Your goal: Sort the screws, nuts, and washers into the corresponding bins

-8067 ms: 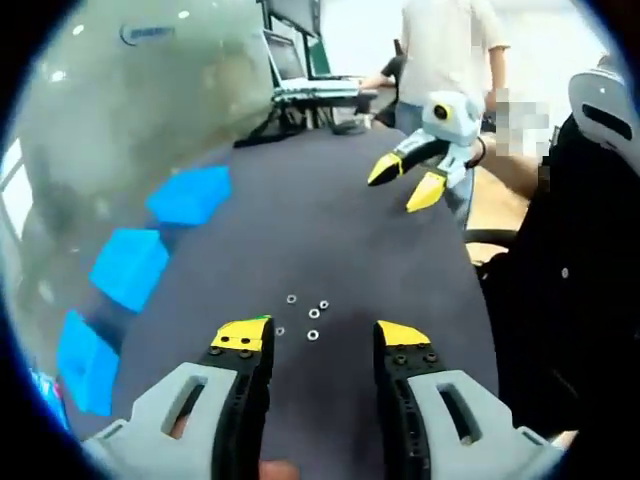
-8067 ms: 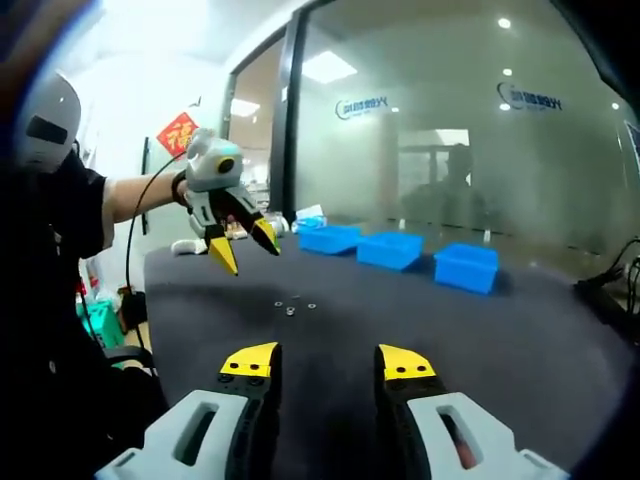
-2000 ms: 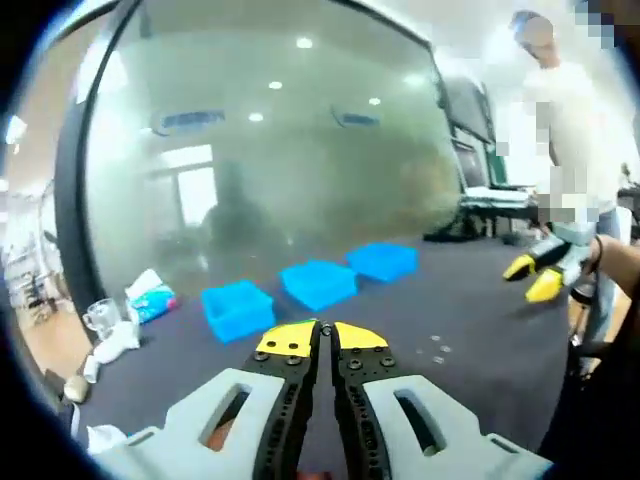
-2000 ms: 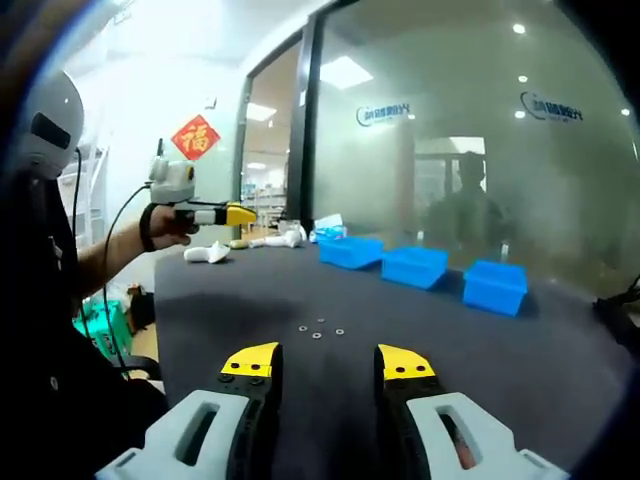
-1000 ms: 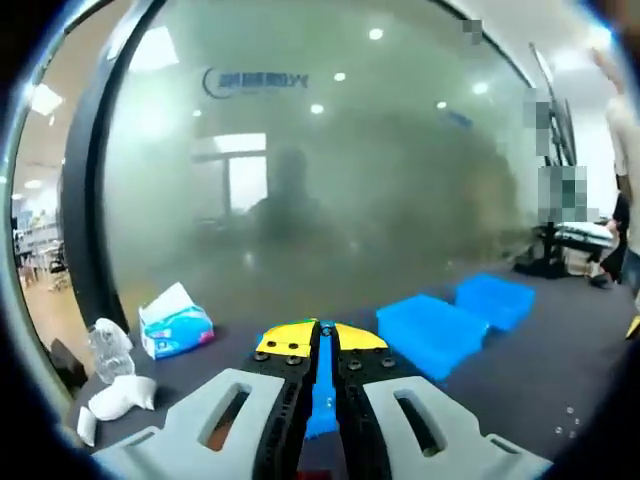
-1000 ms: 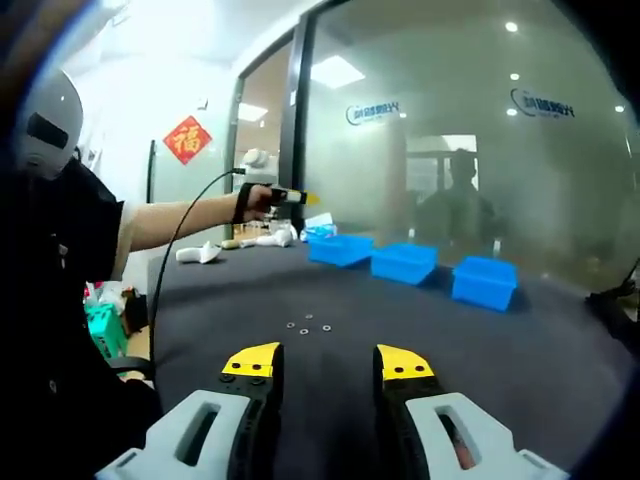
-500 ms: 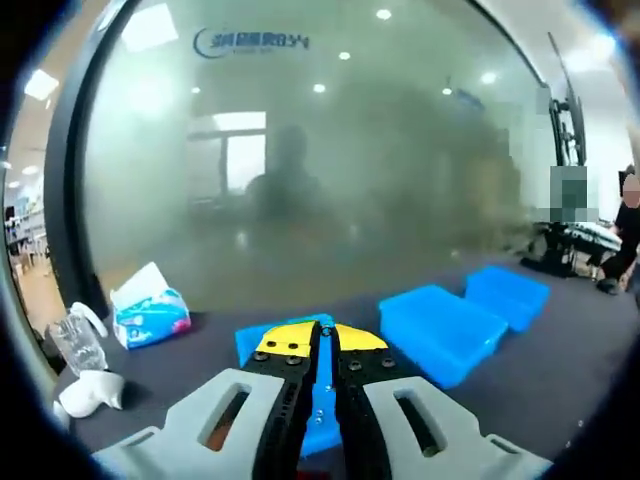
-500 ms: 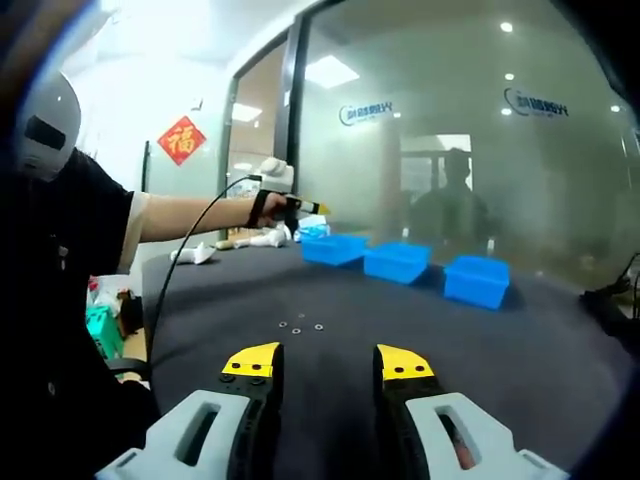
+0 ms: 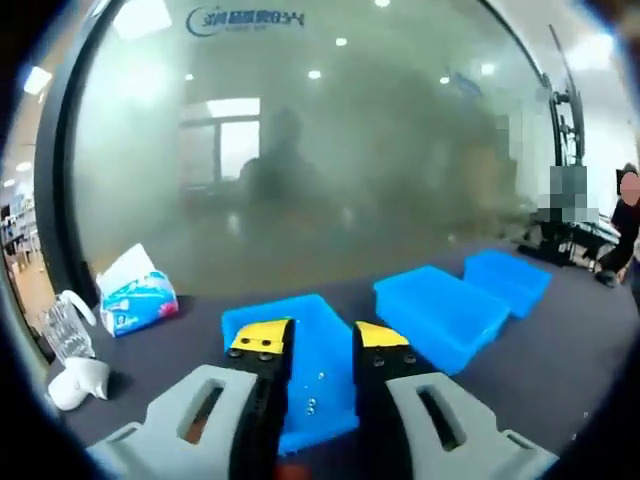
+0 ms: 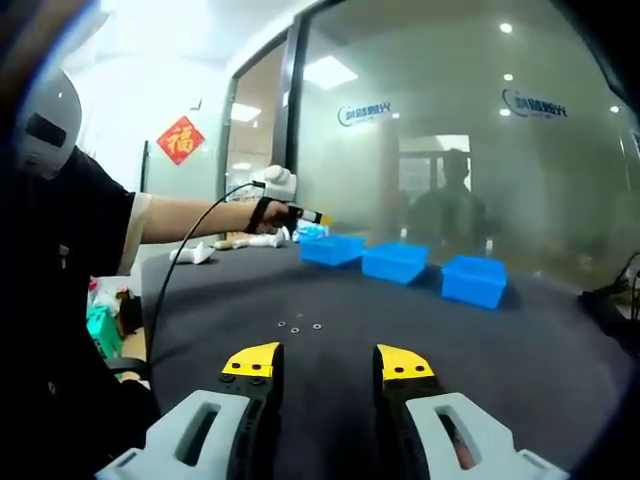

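In the left gripper view, a tissue pack (image 9: 137, 298) lies at far left on the dark desk (image 9: 540, 370) beside the frosted glass wall (image 9: 330, 150). The left tool (image 9: 321, 339) hovers directly over the nearest blue bin (image 9: 315, 350); its yellow-tipped jaws are now released with a gap between them, whereas 0.5 s ago they were pressed together. Small metal pieces (image 9: 312, 403) rest on the bin floor between the jaws; their type cannot be told. Two further blue bins (image 9: 440, 315) continue the row to the right. In the right gripper view, the person's outstretched arm holds the left tool (image 10: 302, 214) over the first of the three bins (image 10: 332, 249), closer to it than in the earlier frame. A cluster of small fasteners (image 10: 298, 326) lies on the desk, well apart from the bins. The right tool (image 10: 327, 362) stands released above the desk, jaws apart and holding nothing, unchanged.
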Demonstrator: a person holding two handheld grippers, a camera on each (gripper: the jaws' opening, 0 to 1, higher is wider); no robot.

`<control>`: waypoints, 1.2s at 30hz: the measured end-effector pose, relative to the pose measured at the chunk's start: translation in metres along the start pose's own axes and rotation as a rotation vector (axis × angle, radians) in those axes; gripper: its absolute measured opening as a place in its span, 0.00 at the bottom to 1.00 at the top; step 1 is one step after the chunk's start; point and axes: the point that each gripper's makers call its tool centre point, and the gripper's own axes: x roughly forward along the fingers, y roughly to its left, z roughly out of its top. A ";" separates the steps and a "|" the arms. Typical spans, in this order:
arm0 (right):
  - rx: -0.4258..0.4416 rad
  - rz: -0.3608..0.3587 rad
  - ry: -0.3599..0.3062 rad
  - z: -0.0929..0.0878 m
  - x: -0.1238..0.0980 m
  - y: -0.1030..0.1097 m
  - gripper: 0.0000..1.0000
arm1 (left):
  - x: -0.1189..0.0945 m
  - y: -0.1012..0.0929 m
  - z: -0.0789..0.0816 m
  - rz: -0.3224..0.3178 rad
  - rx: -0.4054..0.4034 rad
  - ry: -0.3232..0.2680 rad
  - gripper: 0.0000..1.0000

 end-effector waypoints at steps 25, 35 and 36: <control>-0.019 0.022 -0.019 0.008 0.010 0.008 0.34 | -0.146 -0.052 0.002 -0.174 -0.089 -0.190 0.40; -0.016 0.001 -0.065 0.021 0.010 0.006 0.34 | -0.222 -0.068 -0.031 -0.169 -0.026 -0.238 0.41; -0.015 0.001 -0.066 0.021 0.011 0.006 0.34 | -0.226 -0.069 -0.035 -0.172 -0.032 -0.233 0.41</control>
